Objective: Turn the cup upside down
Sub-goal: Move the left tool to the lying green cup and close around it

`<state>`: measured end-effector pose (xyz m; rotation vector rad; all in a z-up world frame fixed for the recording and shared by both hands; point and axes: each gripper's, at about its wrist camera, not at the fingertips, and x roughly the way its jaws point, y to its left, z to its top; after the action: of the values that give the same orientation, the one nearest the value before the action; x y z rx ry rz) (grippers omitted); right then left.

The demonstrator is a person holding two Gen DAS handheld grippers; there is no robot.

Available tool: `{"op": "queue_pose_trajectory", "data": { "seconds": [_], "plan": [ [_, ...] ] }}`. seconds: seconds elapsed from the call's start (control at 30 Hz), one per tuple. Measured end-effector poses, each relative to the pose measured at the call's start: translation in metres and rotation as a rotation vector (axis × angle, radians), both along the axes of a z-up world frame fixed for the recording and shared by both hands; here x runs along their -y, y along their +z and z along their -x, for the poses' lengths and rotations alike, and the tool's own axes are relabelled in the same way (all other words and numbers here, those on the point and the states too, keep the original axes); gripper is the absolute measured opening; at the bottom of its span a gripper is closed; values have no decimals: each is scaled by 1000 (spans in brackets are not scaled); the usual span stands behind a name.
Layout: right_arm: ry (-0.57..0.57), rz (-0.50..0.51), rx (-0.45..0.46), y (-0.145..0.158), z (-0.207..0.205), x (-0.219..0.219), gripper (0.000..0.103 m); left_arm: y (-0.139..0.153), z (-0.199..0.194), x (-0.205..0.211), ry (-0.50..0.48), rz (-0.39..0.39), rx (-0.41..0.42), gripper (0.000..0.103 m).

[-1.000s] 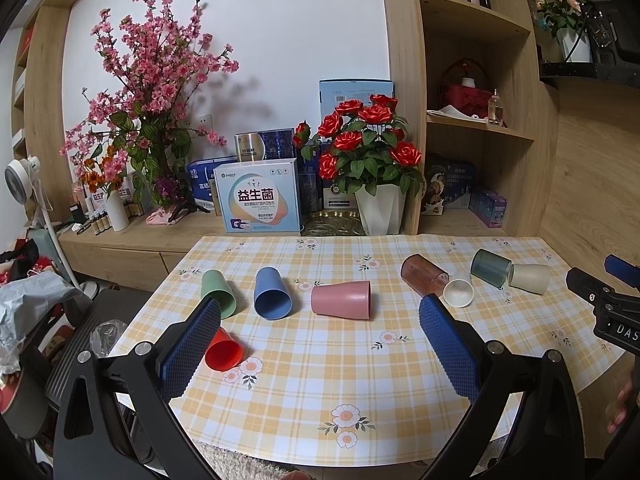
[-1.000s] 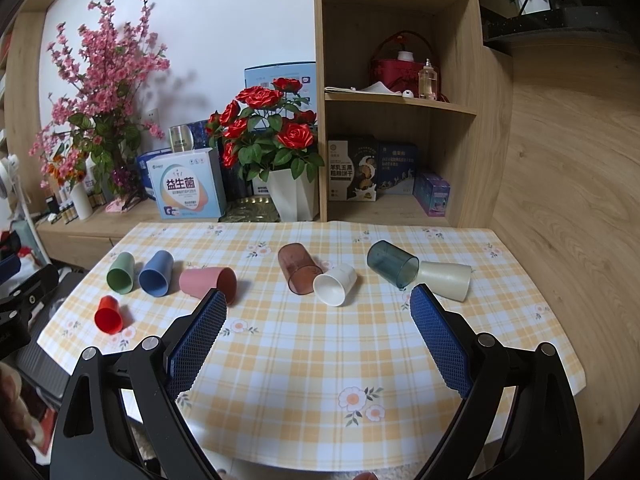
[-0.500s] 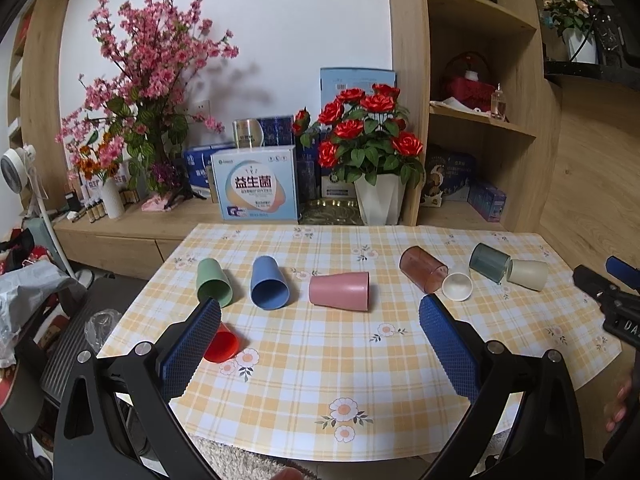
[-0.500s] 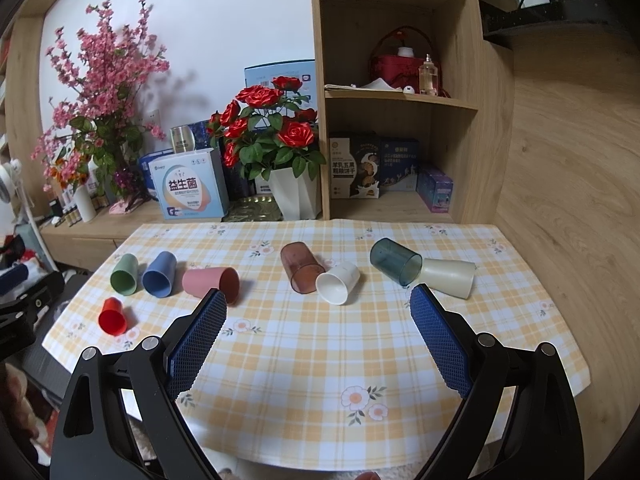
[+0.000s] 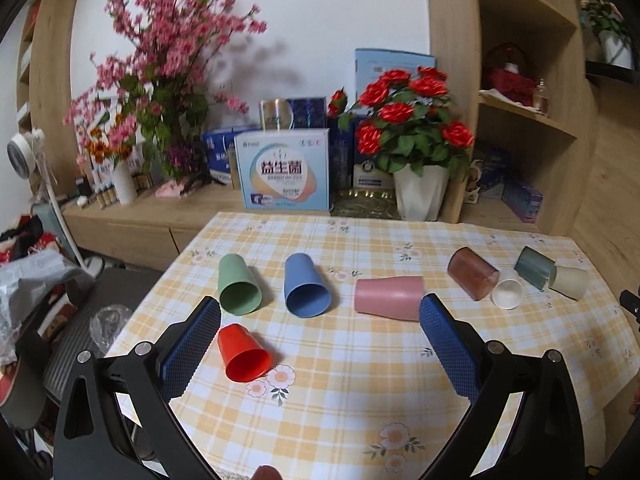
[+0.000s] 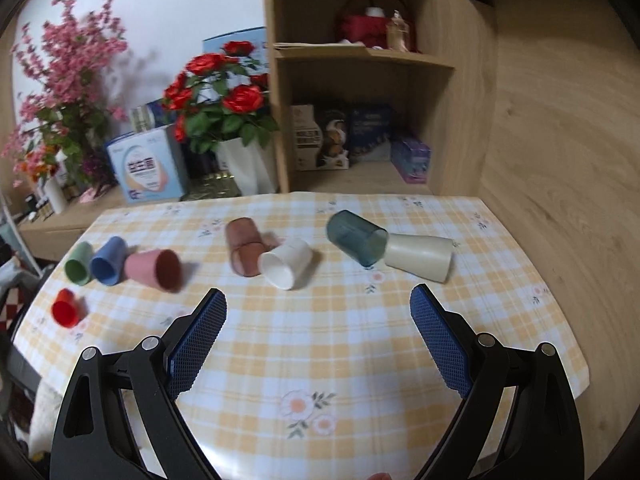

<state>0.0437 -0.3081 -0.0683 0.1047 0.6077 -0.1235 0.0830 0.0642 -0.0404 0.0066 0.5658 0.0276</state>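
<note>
We see a tabletop [image 5: 360,400] covered by a yellow plaid cloth with flowers. Eight cups lie on their sides on it: green cup [image 5: 238,290], blue cup [image 5: 305,286], pink cup [image 5: 389,298], red cup [image 5: 242,354], brown cup [image 5: 472,278], white cup [image 6: 286,268], teal cup [image 6: 356,238] and cream cup [image 6: 420,256], the last two touching.

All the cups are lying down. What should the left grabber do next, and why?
Probably ease the open left gripper down toward the red cup. That cup lies on its side nearest its left finger, nothing is held yet, and no cup on the checked tablecloth is flipped.
</note>
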Motion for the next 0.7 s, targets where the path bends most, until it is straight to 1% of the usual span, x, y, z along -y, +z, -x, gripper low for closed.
{"op": "queue_pose_trajectory", "data": {
  "seconds": [0.07, 0.13, 0.2, 0.3, 0.4, 0.47, 0.6, 0.7],
  "plan": [
    [-17, -24, -1, -6, -11, 9, 90, -4, -9, -10, 19, 15, -20, 97],
    [-18, -63, -9, -12, -22, 14, 90, -10, -18, -19, 45, 12, -36, 97],
    [-22, -124, -38, -22, -37, 22, 90, -15, -25, -25, 58, 7, -49, 97],
    [-35, -158, -73, -33, -53, 25, 90, -21, -34, -33, 73, 17, -80, 97],
    [-41, -138, -114, -41, -65, 23, 90, -27, -41, -40, 80, 27, -106, 97],
    [-55, -129, -140, -47, -69, 24, 90, -32, -47, -43, 99, 20, -128, 97],
    [-78, -108, -179, -57, -73, 28, 90, -39, -59, -45, 142, -19, -152, 97],
    [-84, -89, -195, -63, -76, 31, 90, -41, -72, -50, 164, -12, -174, 97]
  ]
}}
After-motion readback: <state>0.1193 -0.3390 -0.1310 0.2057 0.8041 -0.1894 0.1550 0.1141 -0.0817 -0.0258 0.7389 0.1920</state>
